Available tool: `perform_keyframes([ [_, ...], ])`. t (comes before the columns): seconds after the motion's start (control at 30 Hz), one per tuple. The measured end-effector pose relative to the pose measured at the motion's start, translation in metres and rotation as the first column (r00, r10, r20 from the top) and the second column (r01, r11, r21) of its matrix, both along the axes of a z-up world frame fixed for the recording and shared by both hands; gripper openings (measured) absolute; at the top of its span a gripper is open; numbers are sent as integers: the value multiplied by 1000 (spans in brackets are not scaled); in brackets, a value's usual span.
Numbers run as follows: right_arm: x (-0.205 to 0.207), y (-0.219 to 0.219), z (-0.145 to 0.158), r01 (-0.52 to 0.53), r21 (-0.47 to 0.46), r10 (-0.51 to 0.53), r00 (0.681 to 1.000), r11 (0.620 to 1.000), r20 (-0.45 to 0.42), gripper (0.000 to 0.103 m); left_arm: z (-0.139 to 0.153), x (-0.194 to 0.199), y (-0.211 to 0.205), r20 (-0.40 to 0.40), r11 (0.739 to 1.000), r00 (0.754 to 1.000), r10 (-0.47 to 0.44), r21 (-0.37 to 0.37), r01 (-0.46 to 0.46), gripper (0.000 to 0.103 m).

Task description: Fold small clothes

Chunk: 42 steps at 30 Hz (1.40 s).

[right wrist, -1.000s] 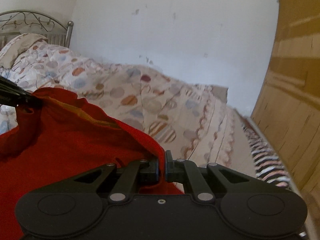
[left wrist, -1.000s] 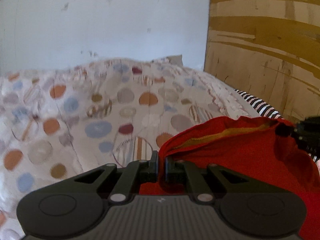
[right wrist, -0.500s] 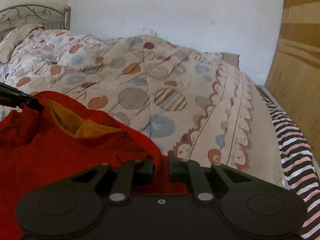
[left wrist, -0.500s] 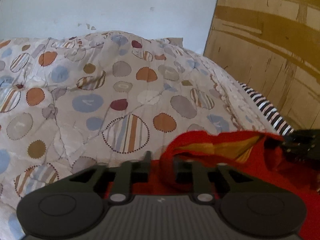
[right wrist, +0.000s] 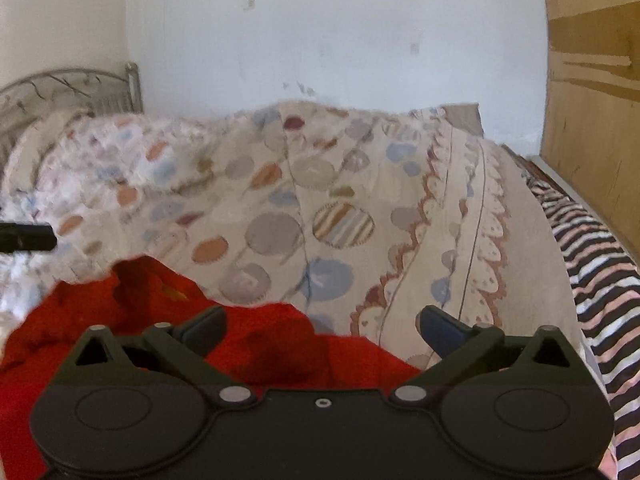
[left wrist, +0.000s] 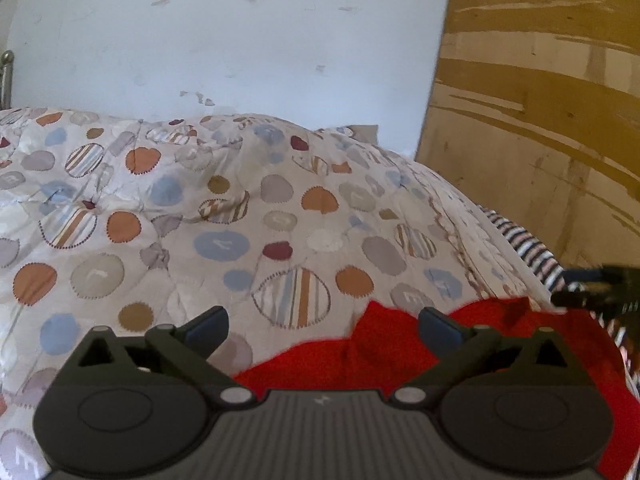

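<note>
A small red garment [left wrist: 384, 352] lies on the spotted quilt [left wrist: 224, 216] just in front of both grippers. My left gripper [left wrist: 323, 326] is open wide and empty, with the garment's edge below and between its fingers. In the right wrist view the garment [right wrist: 132, 312] lies low and to the left, with a bit of yellow lining showing. My right gripper [right wrist: 320, 326] is open wide and empty above the garment's right edge. Each gripper's tip shows at the side edge of the other view.
The quilt covers a bed with a metal headboard [right wrist: 60, 88] at the far left. A striped sheet [right wrist: 592, 248] runs along the bed's right side, next to a wooden panel [left wrist: 540, 120]. A white wall stands behind.
Both grippers were shut on the red garment's top edge and held it up. They lowered it to the quilt, opened wide and let go; the garment now lies slack.
</note>
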State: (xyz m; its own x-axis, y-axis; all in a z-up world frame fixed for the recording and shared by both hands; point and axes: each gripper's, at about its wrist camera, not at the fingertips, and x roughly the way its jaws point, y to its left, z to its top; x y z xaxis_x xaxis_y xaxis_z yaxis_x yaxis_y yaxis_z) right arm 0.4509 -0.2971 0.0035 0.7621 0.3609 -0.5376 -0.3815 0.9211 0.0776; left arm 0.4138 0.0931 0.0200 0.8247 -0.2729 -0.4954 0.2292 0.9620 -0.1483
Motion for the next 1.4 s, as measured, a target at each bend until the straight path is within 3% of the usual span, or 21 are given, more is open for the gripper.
perform_keyframes([
  [0.13, -28, 4, -2, -81, -105, 85, 996, 991, 30, 102, -15, -25, -6, -13, 992, 996, -89, 87, 90, 103],
  [0.33, -58, 25, -33, -116, -385, 155, 985, 915, 72, 102, -46, -43, -28, -58, 954, 984, -166, 243, 176, 102],
  [0.43, -59, 29, -44, -102, -415, 153, 984, 904, 92, 95, -53, -43, -38, -38, 941, 991, -132, 308, 137, 88],
  [0.53, -54, 29, -47, -71, -412, 130, 985, 908, 116, 78, -53, -39, -37, -15, 949, 995, -94, 300, 94, 72],
  [0.57, -51, 29, -47, -63, -403, 120, 986, 913, 119, 63, -51, -37, -34, -11, 956, 997, -72, 284, 72, 65],
  [0.6, -47, 27, -46, -53, -383, 105, 988, 922, 114, 39, -49, -35, -30, -9, 964, 999, -51, 260, 51, 60],
  [0.67, -39, 20, -44, -28, -320, 62, 993, 947, 96, 13, -46, -31, -19, -8, 979, 1000, 1, 202, 1, 49],
  [0.77, -33, 6, -41, 58, -227, -39, 995, 972, 88, 9, -46, -25, -2, -15, 987, 997, 80, 140, -77, 45],
  [1.0, -31, -25, -54, 182, -91, -183, 983, 979, 1, 9, -55, -13, 28, -92, 983, 980, 177, 56, -172, 47],
  [1.2, -36, -27, -53, 222, -49, -223, 975, 974, -5, 9, -51, -19, 26, -89, 974, 971, 221, 70, -215, 67],
  [1.27, -40, -28, -51, 228, -47, -228, 974, 972, 4, 8, -47, -27, 27, -87, 975, 971, 221, 58, -216, 82],
  [1.4, -44, -33, -51, 248, -30, -248, 969, 968, -18, 8, -39, -49, 27, -41, 978, 979, 200, 74, -197, 86],
])
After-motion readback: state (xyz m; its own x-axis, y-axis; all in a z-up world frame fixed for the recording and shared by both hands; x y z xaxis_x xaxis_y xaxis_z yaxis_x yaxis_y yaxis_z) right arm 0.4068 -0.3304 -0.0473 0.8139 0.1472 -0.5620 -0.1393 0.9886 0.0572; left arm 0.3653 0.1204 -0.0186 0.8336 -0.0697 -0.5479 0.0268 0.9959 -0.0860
